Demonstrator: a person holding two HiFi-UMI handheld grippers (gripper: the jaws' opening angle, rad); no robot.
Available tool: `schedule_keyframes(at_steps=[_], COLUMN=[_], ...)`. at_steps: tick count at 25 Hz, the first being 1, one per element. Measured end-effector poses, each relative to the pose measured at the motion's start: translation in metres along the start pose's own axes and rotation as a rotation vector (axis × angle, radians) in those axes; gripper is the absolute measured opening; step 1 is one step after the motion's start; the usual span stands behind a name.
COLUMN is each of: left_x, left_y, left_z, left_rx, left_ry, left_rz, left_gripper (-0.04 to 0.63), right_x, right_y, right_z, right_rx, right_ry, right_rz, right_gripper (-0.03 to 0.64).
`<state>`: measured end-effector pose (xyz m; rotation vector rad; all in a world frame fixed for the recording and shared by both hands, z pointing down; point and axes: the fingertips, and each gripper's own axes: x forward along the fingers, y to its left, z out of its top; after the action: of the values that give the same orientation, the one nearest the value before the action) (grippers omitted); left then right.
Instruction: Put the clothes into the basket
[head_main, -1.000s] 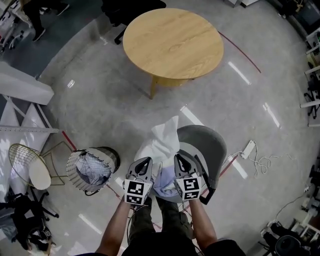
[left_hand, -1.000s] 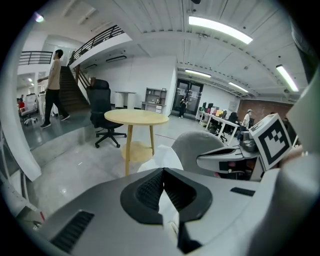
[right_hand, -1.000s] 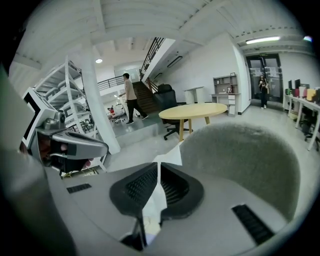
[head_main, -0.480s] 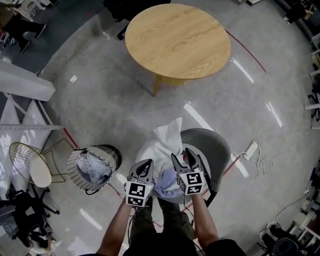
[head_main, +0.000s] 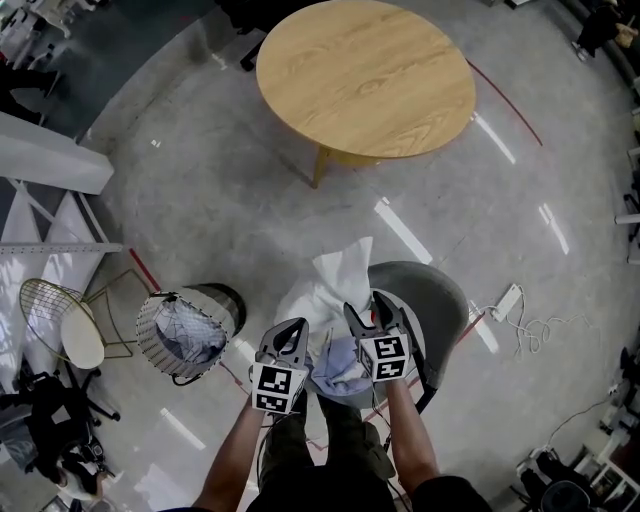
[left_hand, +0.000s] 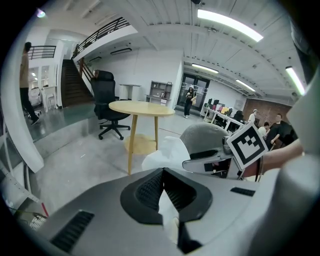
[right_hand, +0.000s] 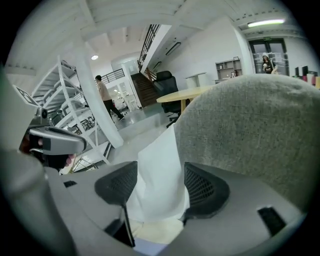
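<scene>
Though lower than before, right gripper (head_main: 365, 306) newly spread around white cloth (head_main: 338, 278), left gripper (head_main: 294, 326) tight on it.

A grey chair (head_main: 440, 298) stands on the glossy grey floor (head_main: 220, 220) and carries a heap of clothes (head_main: 332, 288), white over pale blue. Near its left stands a basket (head_main: 218, 298) holding cloth. A round wooden table (head_main: 365, 75) stands farther off.
</scene>
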<state>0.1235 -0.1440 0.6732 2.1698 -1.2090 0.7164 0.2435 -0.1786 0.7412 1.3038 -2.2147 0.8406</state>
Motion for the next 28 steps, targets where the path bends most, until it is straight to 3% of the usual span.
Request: schedule_keyframes(at_steps=[5,9,11,18,28], left_x=[-0.002,-0.003,-0.004,-0.017,-0.049], left_y=[0.003,0.004,0.004,0.012,0.013], left_z=[-0.003,-0.001,0.001,0.004,0.024], left_rx=[-0.007,-0.005,-0.003,0.000,0.017], left_ry=[0.008,0.003,-0.003,-0.019,-0.068], left_rz=[0.003,0.012,0.015,0.031,0.070], left_gripper=[0.008,0.008,0.008,0.008,0.008], right_x=[0.008,0.009,0.009,0.006,-0.025], right_y=[0.001,-0.001,-0.001,0.006,0.027], right_z=[-0.006,-0.009,-0.009,-0.001,0.053], right_rx=[-0.002,-0.034,-0.044,-0.023,-0.023], right_ry=[0.049,0.086,0.089,0.069,-0.046], right_rz=[-0.001,-0.015,-0.014,-0.016,0.029], right_gripper=[0.285,0.089,0.043,0.031,0.029])
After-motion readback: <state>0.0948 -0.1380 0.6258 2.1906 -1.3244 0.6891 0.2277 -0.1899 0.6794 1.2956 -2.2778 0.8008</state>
